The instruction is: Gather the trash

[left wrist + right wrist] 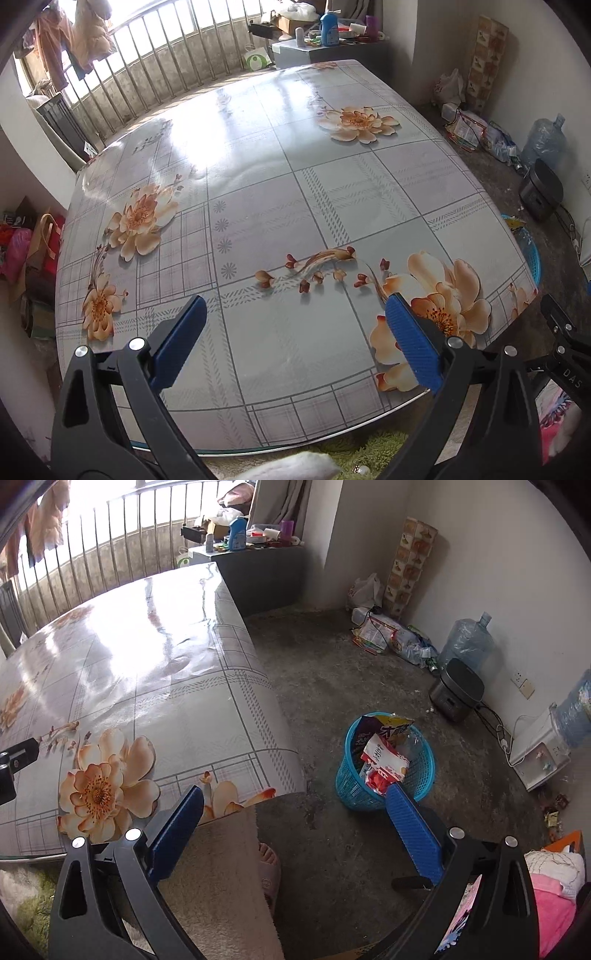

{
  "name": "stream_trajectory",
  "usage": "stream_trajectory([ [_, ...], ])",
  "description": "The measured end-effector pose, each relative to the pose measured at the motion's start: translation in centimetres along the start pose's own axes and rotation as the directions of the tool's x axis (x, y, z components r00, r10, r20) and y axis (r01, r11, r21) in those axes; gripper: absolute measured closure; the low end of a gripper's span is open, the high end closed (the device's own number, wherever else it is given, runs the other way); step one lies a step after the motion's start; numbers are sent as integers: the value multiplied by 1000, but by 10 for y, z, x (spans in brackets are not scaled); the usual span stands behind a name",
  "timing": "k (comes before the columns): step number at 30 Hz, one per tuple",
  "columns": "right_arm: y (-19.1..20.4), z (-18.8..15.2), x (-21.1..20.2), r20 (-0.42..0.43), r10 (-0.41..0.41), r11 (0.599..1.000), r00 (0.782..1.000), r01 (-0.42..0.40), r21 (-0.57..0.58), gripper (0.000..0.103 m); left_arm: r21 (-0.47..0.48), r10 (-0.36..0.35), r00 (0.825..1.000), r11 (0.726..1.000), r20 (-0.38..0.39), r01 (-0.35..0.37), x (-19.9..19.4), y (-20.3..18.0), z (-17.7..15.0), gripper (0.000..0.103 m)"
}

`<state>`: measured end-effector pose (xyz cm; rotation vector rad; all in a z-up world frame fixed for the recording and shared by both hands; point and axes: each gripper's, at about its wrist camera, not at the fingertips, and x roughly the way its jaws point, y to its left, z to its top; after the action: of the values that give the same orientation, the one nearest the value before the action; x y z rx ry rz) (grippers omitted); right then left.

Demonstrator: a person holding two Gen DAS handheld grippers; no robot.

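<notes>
1. Right wrist view: we see our right gripper [295, 830] wide open, holding nothing, near the blue basket [384, 764] full of wrappers [384, 760].
2. Our left gripper [295, 339] is open and empty over the table [266, 192].
3. We think the trash is in; next, look for more.

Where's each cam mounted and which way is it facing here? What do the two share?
Left wrist: on the left gripper, angled down over the flowered table; own open blue fingers show, plus the right gripper's tip at the right edge.
Right wrist: on the right gripper, angled down past the table's corner at the floor and blue basket of wrappers; open fingers, a slippered foot.
Shared: table, basket, railing.
</notes>
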<state>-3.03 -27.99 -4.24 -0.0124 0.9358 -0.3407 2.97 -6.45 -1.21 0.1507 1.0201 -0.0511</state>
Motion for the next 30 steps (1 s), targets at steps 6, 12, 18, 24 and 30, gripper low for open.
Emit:
stream_trajectory([
  [6, -16, -1, 1, -8, -34, 999, 999, 34, 36, 7, 26, 3, 1000, 1000, 9, -3, -2, -7, 1, 10],
  [12, -22, -4, 3, -11, -39, 998, 999, 40, 52, 7, 56, -9, 1000, 998, 5, 8, -3, -15, 1, 10],
  [18, -23, -4, 2, -5, -42, 998, 999, 42, 50, 7, 66, -12, 1000, 998, 29, 10, -10, -19, 2, 10],
  [24, -25, -4, 1, -2, -44, 998, 999, 44, 52, 7, 67, -12, 999, 998, 34, 9, -12, -19, 2, 10],
  [30, -24, -4, -1, 1, -45, 998, 999, 44, 51, 7, 66, -14, 999, 998, 38, 11, -14, -19, 2, 10],
])
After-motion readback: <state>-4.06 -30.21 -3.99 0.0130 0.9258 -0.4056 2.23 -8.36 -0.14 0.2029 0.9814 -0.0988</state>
